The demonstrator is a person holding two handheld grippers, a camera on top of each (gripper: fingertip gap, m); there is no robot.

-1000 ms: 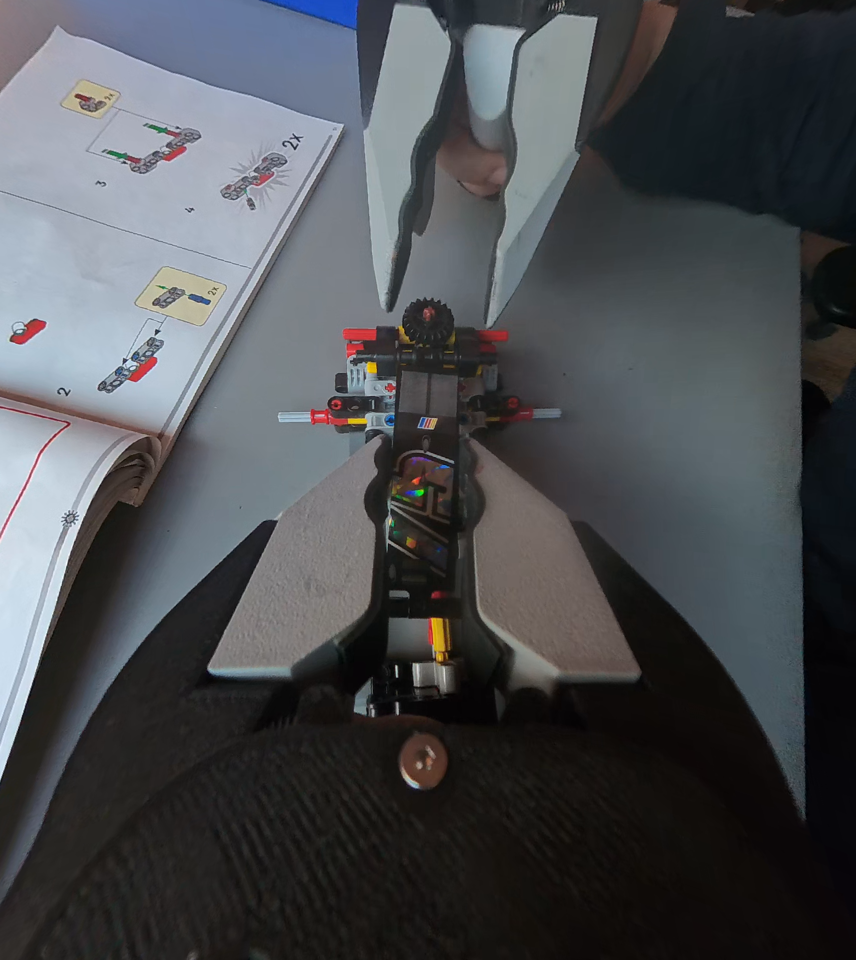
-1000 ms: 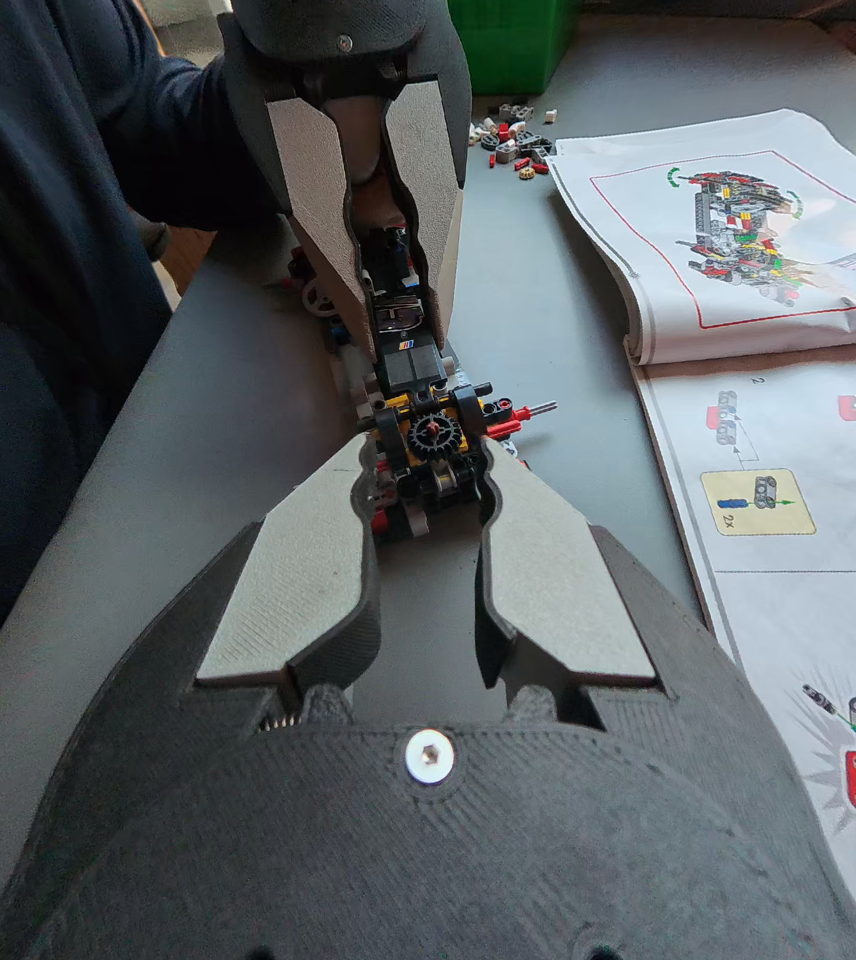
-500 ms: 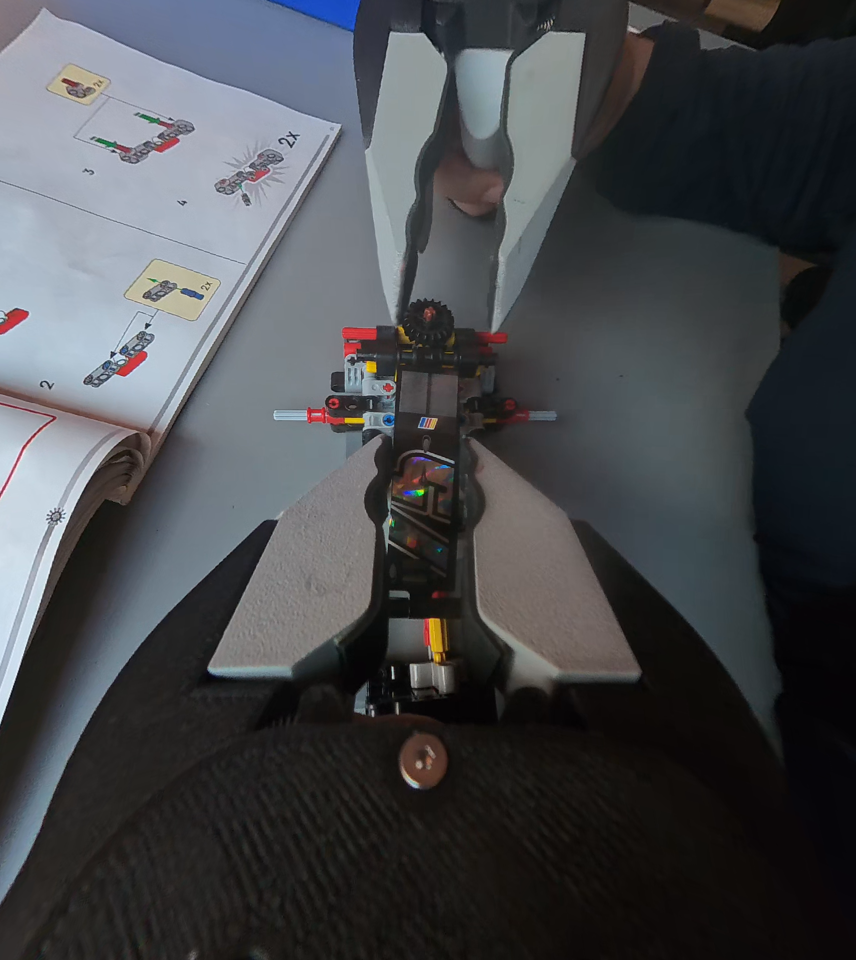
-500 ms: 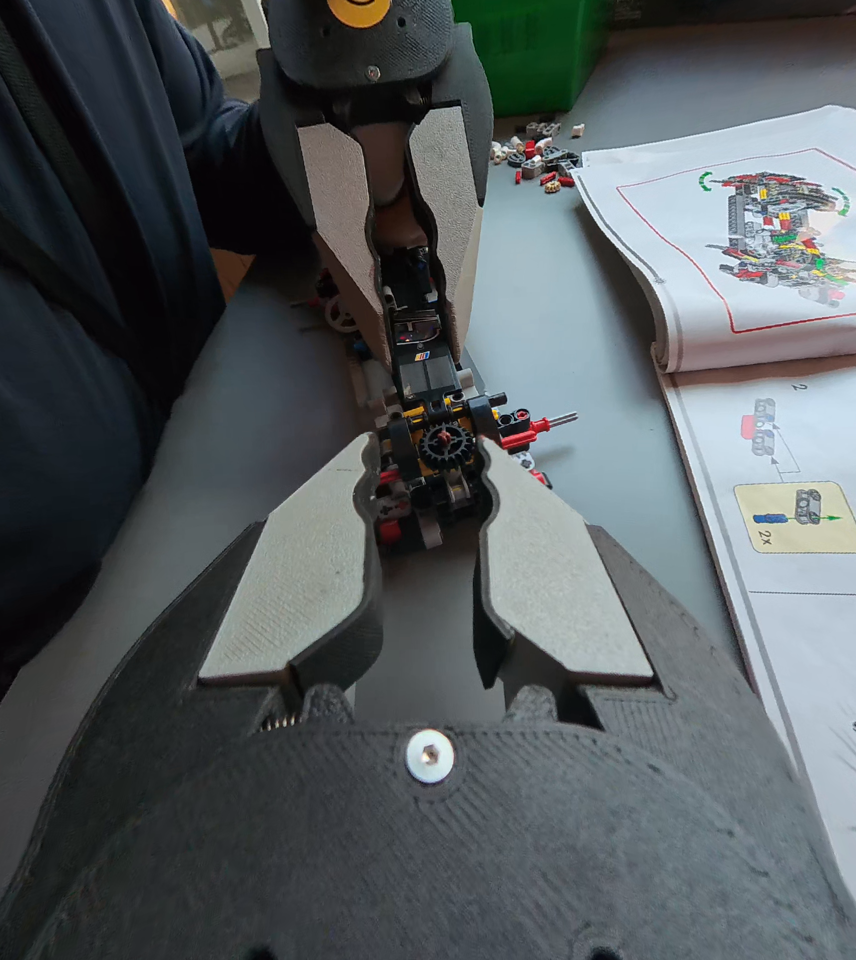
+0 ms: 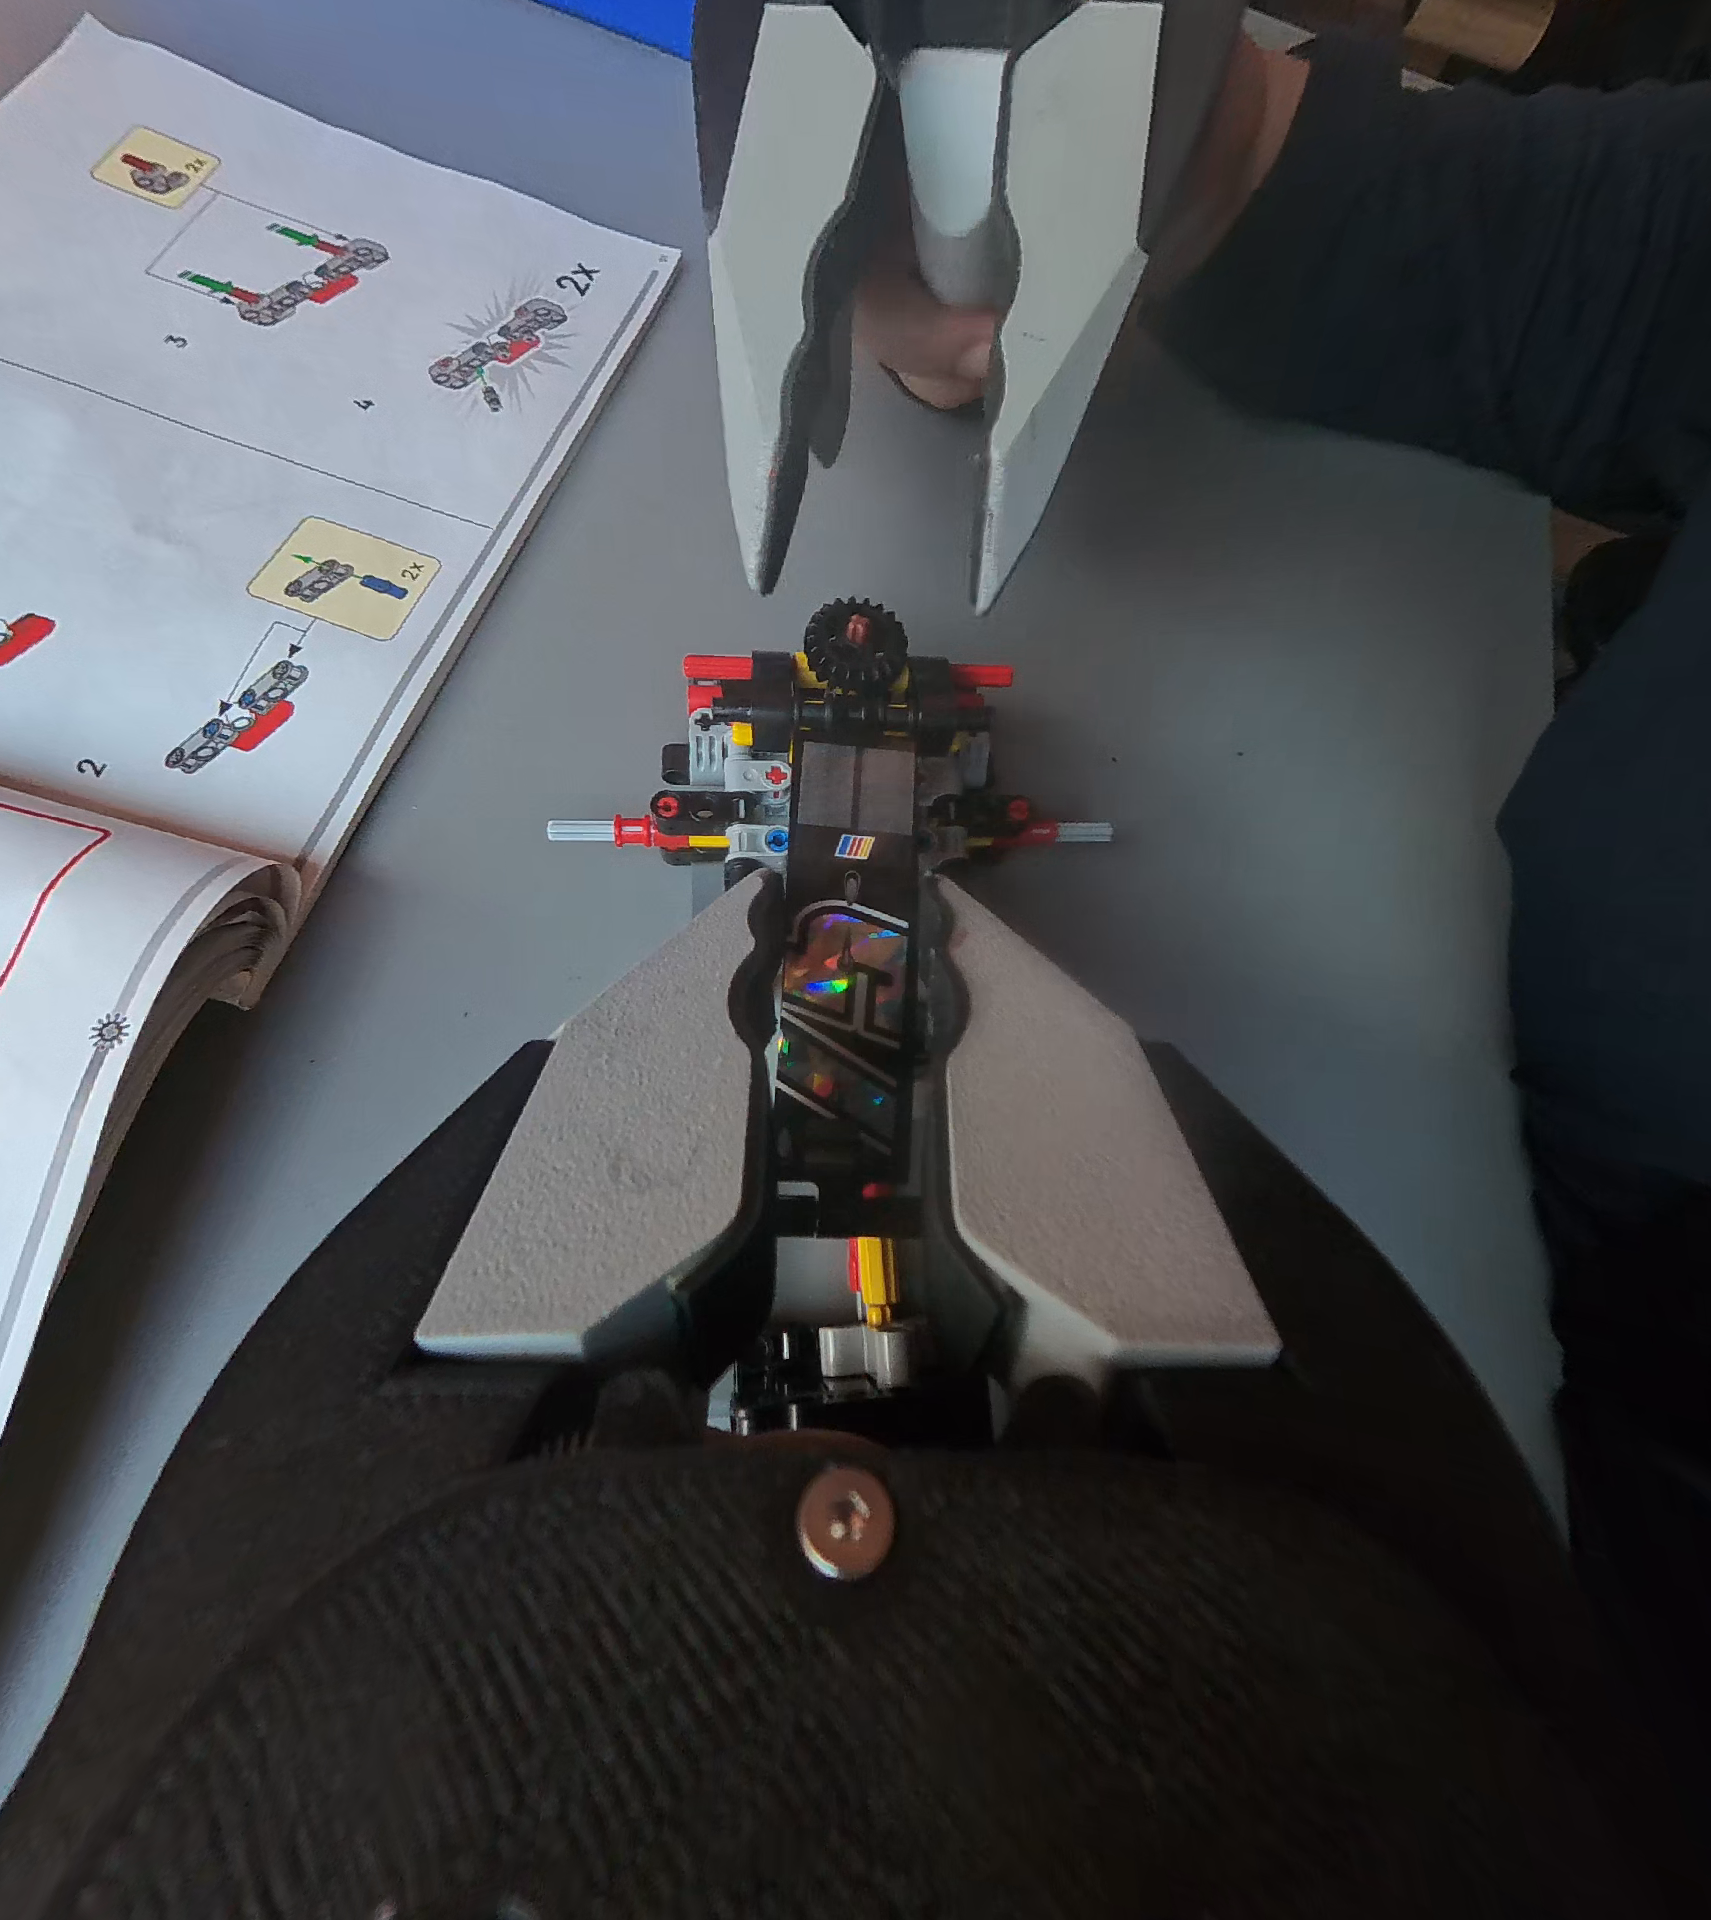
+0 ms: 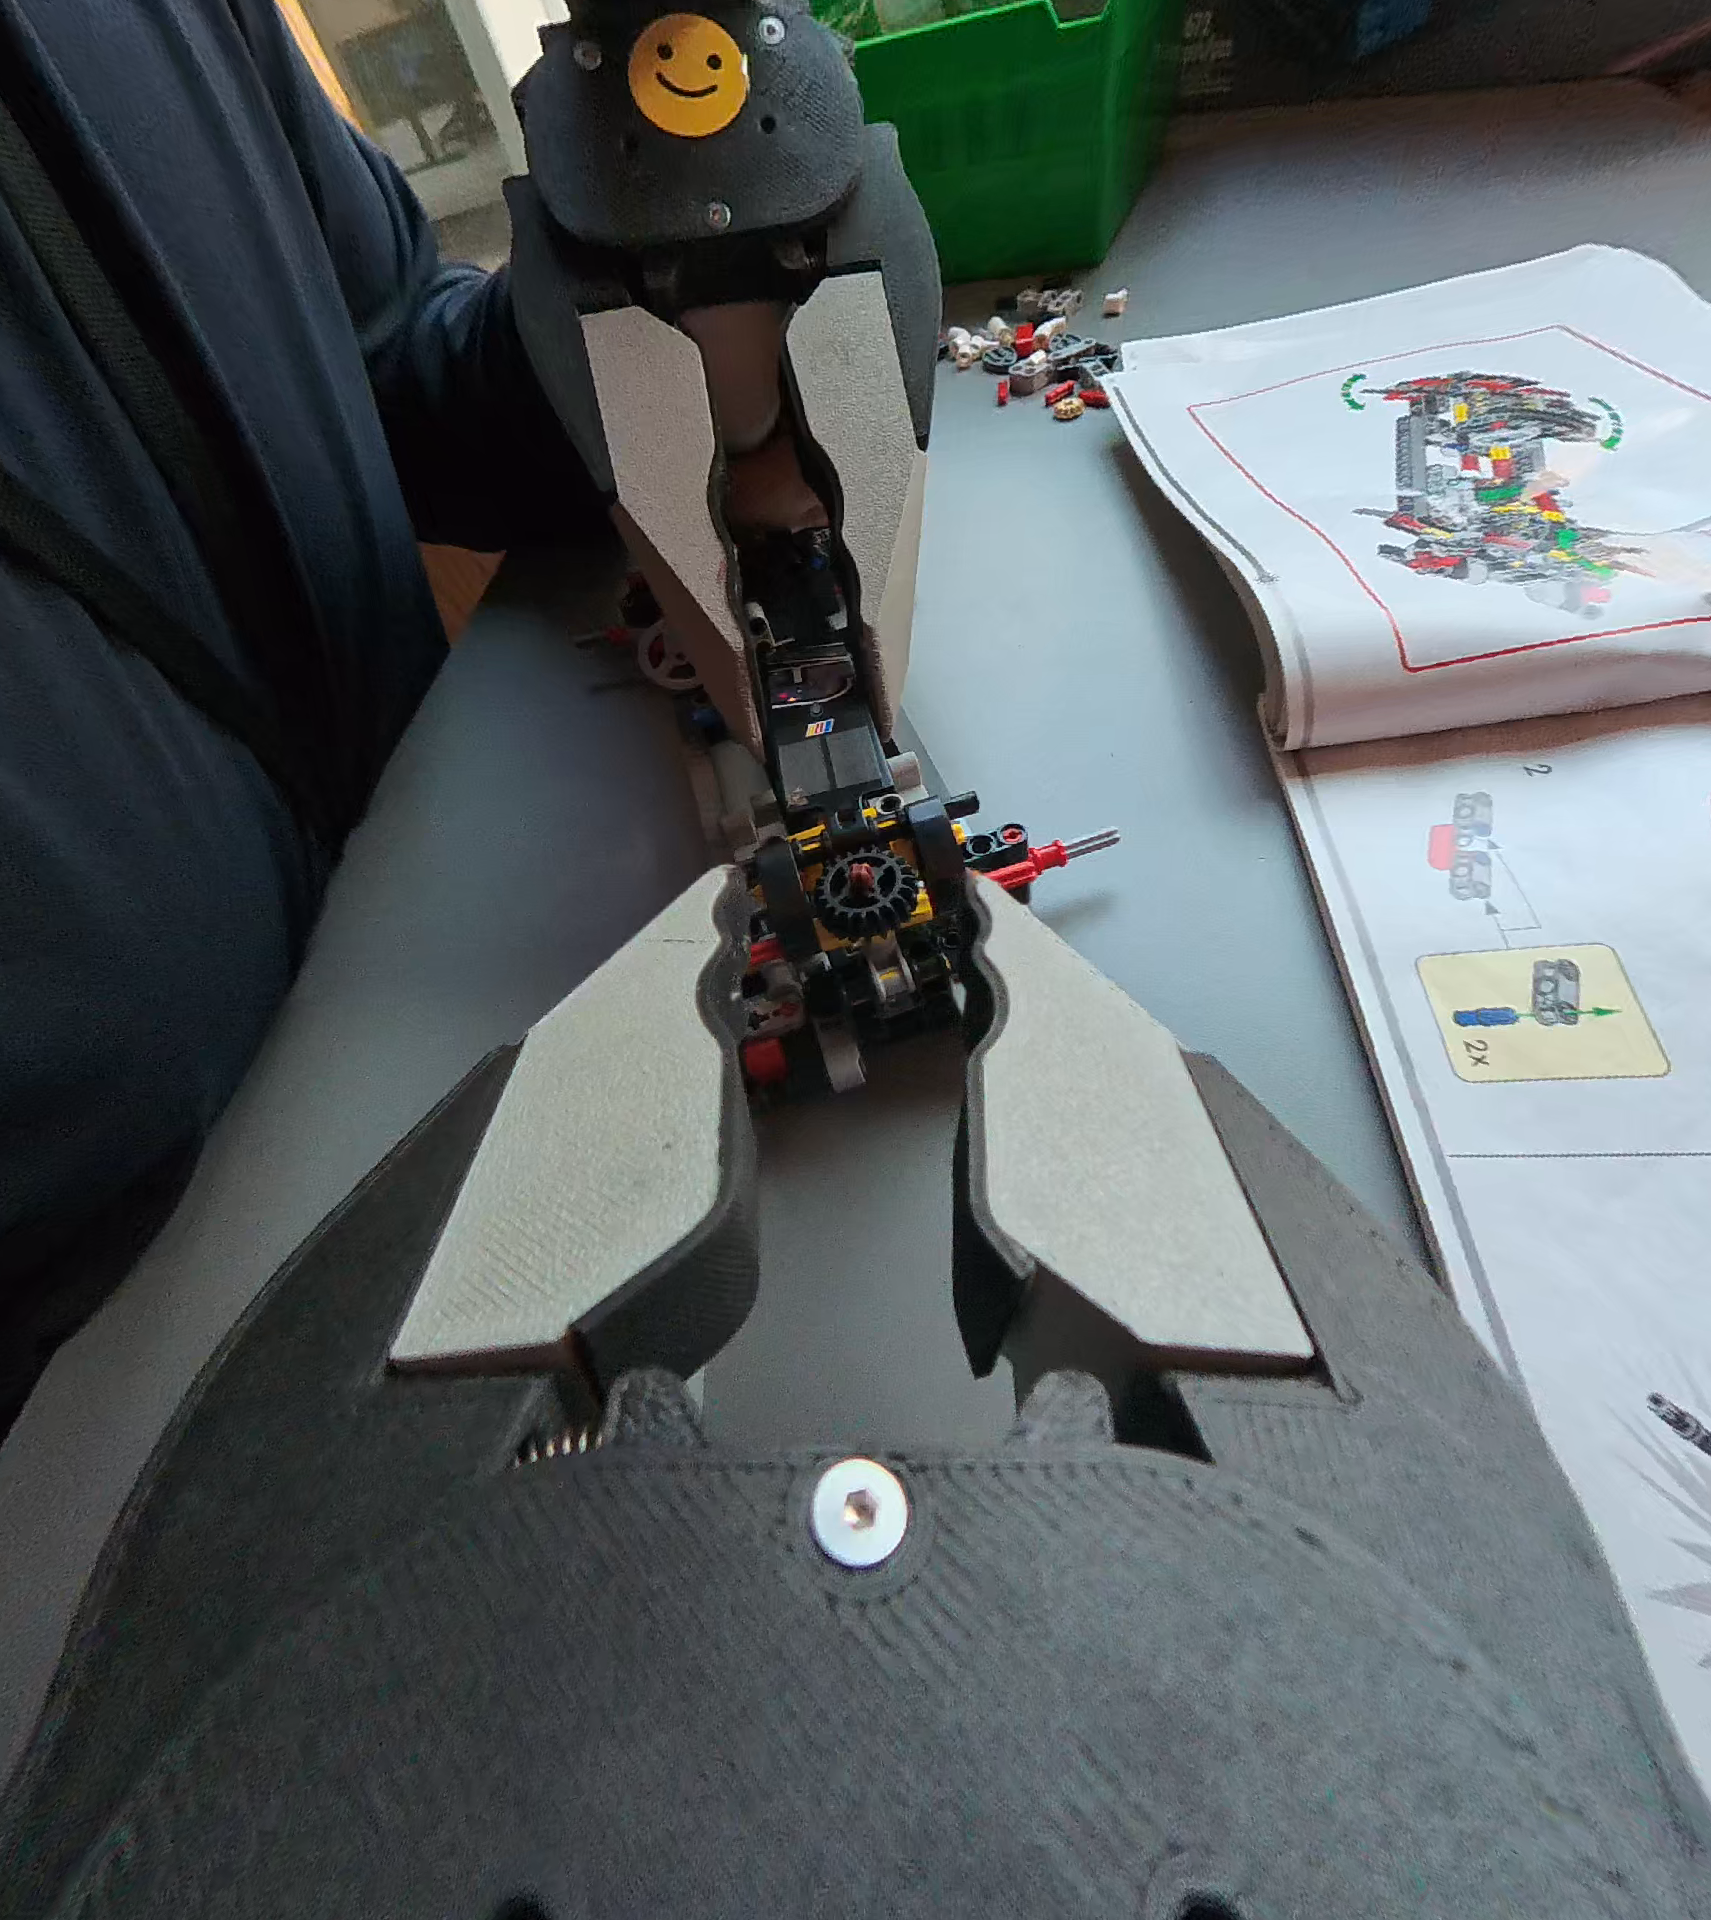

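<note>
An open booklet (image 5: 207,499) lay at the left of the grey tabletop (image 5: 1298,831). The left hand-held gripper (image 5: 853,894) clamped the black model (image 5: 851,810) resting mid-tabletop. The right hand-held gripper (image 5: 872,603) stood open, its fingertips just short of the model's gear (image 5: 855,642).

**Model chassis between two facing grippers**

The brick-built chassis (image 5: 856,831) lies lengthwise on the table (image 5: 1246,727), its rear between the left gripper (image 5: 851,894) fingers, its gear (image 6: 866,894) end between the right gripper (image 6: 851,904) fingertips. An open instruction booklet (image 5: 155,520) lies left of the left gripper; loose bricks (image 6: 1033,358) and a bin (image 6: 1017,135) sit beyond it.
</note>
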